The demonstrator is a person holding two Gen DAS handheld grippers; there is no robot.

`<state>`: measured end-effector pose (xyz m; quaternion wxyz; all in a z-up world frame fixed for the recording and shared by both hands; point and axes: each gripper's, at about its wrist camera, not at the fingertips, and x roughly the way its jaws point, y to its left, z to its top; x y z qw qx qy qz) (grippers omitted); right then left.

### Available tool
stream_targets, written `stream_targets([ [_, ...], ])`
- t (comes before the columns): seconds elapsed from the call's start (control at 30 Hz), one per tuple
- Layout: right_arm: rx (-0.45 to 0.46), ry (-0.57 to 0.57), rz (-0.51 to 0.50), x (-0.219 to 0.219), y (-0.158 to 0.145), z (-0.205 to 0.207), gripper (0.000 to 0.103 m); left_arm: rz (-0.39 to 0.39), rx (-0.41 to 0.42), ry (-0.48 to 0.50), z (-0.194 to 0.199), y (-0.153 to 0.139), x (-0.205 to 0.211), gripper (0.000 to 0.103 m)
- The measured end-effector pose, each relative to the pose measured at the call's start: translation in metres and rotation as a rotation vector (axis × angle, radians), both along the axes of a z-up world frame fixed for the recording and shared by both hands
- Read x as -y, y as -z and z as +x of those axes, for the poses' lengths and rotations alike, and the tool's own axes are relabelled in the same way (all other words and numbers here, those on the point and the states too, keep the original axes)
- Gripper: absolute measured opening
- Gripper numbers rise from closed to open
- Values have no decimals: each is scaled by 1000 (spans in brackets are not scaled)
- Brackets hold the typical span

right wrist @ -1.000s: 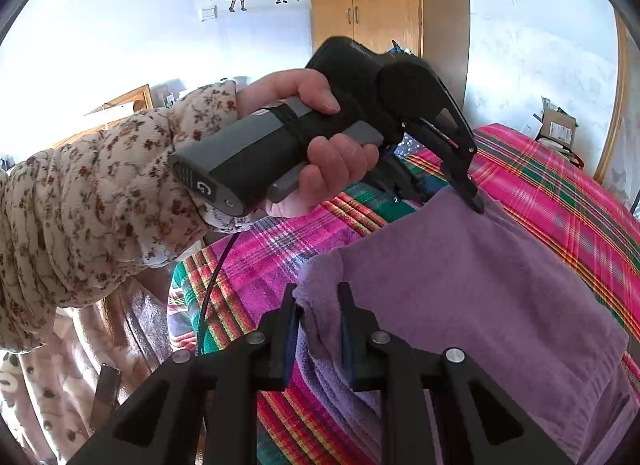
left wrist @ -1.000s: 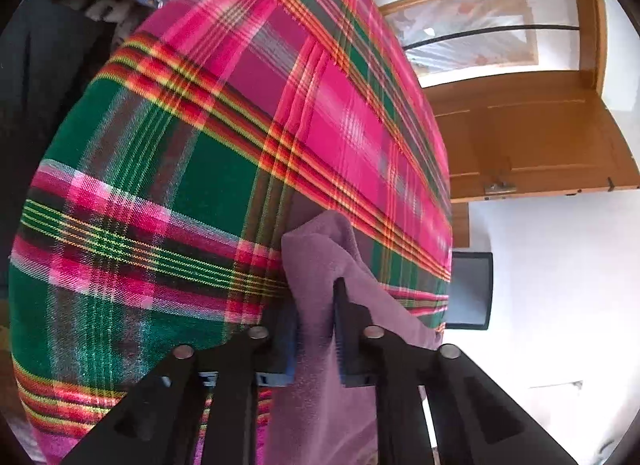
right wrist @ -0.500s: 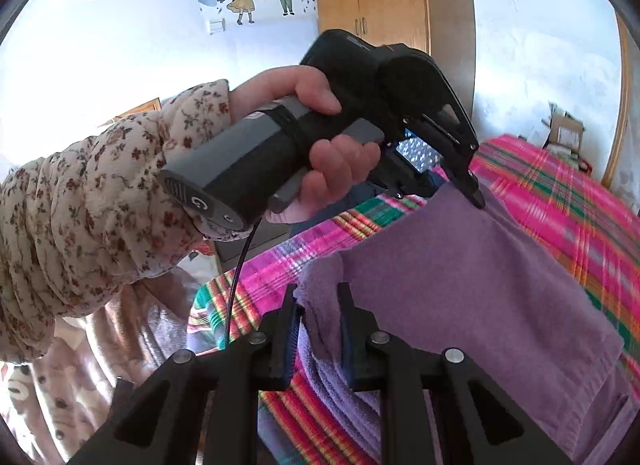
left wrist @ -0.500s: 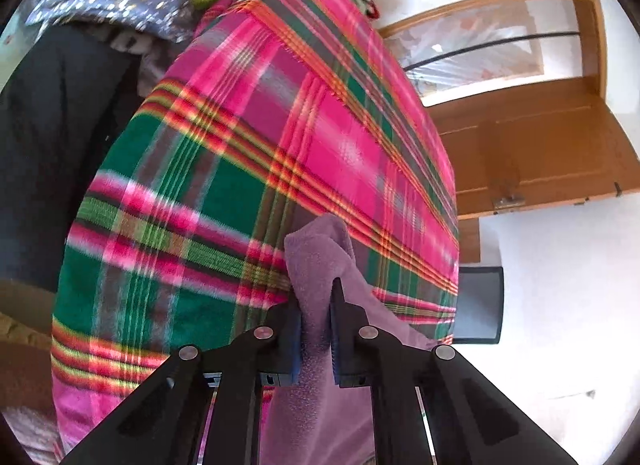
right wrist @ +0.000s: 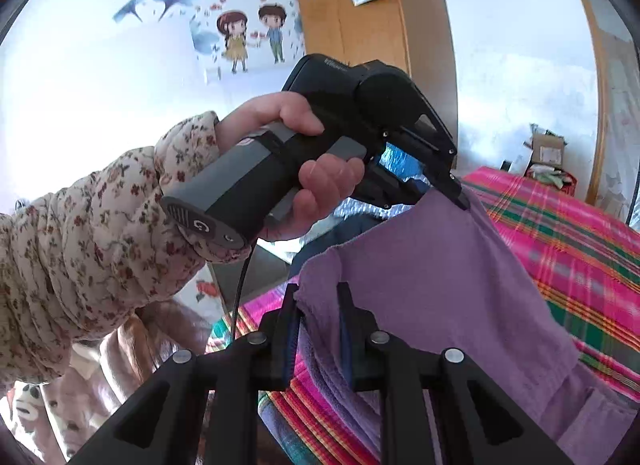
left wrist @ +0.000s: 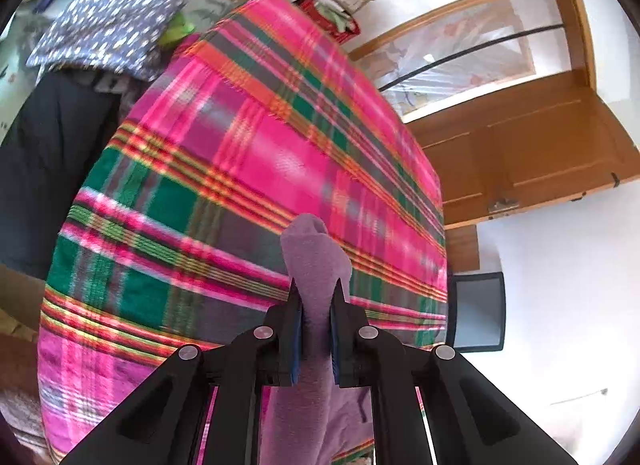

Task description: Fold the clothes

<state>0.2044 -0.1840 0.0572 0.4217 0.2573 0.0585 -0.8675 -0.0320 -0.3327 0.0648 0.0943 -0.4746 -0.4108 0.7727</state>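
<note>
While both grippers pinch its top edge, the purple garment point(right wrist: 432, 277) hangs stretched above the plaid blanket point(left wrist: 224, 169)

Left gripper point(left wrist: 316, 297) clamped on a bunched corner; in the right wrist view a hand point(right wrist: 304, 169) in a floral sleeve point(right wrist: 80, 233) grips its handle. Right gripper point(right wrist: 319, 297) clamped on the other corner, cloth folds hanging below its fingers. Wooden door point(left wrist: 532, 145) beyond the blanket; cartoon wall sticker point(right wrist: 252, 37) beside a wardrobe point(right wrist: 372, 49)

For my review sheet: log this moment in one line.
left gripper: shut on purple garment | right gripper: shut on purple garment | garment held above plaid blanket
</note>
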Motion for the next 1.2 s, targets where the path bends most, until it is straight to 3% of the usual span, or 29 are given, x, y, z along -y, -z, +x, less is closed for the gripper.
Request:
stream_targets([
  [0.3,-50,24,-127,-46,-27,11,18,-17,-82,30,3,-48,-50,11],
  [0.53,-83,55,-149,-90,-61,19,18,-37,-108,69,-2,-69,-89,11],
  [0.77,-65,77,-210,-128,-66,31,18,-73,-115,96,-7,-88,-128,11],
  [1.2,-29,198,-280,-211,-63,46,18,-83,-95,189,-32,-93,-209,11],
])
